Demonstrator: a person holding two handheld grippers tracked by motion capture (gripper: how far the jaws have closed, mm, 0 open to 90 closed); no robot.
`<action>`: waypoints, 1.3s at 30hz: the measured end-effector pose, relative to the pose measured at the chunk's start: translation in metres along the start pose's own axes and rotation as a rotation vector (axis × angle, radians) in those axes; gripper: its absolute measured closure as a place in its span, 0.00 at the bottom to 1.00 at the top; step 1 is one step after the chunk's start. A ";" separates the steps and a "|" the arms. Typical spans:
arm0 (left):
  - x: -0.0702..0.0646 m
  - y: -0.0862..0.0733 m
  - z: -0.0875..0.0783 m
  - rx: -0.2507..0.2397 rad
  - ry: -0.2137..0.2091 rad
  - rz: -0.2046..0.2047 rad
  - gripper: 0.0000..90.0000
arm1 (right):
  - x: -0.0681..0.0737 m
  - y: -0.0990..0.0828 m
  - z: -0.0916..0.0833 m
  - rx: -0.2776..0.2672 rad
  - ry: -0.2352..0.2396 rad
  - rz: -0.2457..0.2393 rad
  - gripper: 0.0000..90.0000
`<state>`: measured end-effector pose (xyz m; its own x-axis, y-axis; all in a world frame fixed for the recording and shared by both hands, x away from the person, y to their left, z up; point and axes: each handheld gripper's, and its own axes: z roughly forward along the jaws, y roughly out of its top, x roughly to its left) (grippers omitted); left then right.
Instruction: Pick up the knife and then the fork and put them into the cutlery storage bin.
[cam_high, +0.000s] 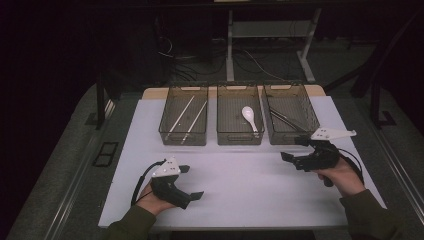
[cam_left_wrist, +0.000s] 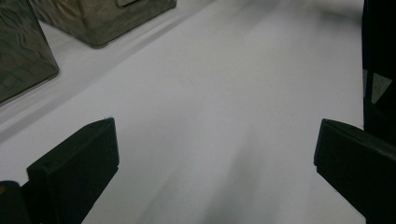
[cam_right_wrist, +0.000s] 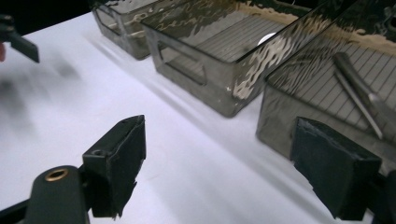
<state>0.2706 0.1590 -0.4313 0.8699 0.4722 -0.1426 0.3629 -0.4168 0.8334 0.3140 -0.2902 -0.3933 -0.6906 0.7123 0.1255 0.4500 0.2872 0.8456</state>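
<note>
Bins of smoky clear plastic, three in a row, stand along the far part of the white counter (cam_high: 240, 175). Nearest the right gripper (cam_high: 295, 150) is the right bin (cam_high: 291, 114), which holds slim metal utensils (cam_high: 286, 119) lying aslant on its ribbed floor; in the right gripper view they show as grey bars (cam_right_wrist: 362, 98) behind the bin's front wall. The middle bin (cam_high: 239, 115) holds one white spoon (cam_high: 250, 118), bowl toward the far end. The left bin (cam_high: 184, 115) holds pale chopsticks (cam_high: 186, 117) laid lengthwise, slightly aslant. Right gripper: just in front of the right bin, fingers (cam_right_wrist: 122, 161) spread wide with nothing between them, apart from the bin wall. Left gripper (cam_high: 192, 182): low over the near left of the counter, well apart from the bins, fingers (cam_left_wrist: 77, 170) likewise wide and holding nothing. Beyond the counter lies a dark room with grey floor, loose cables (cam_high: 252, 60) and the pale legs of a further desk (cam_high: 230, 45).
</note>
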 end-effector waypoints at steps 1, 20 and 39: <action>0.000 0.000 0.000 -0.001 0.000 0.000 0.00 | 0.002 -0.002 -0.001 0.002 0.001 -0.004 0.19; 0.002 0.000 -0.002 -0.011 0.001 -0.001 0.00 | 0.026 -0.047 -0.005 0.005 0.033 0.008 0.15; 0.002 0.000 -0.004 -0.017 0.005 0.002 0.00 | 0.030 -0.064 -0.019 -0.007 -0.007 0.045 0.15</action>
<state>0.2708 0.1631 -0.4299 0.8689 0.4751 -0.1384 0.3554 -0.4044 0.8427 0.2534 -0.2992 -0.4335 -0.6657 0.7289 0.1598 0.4767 0.2507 0.8425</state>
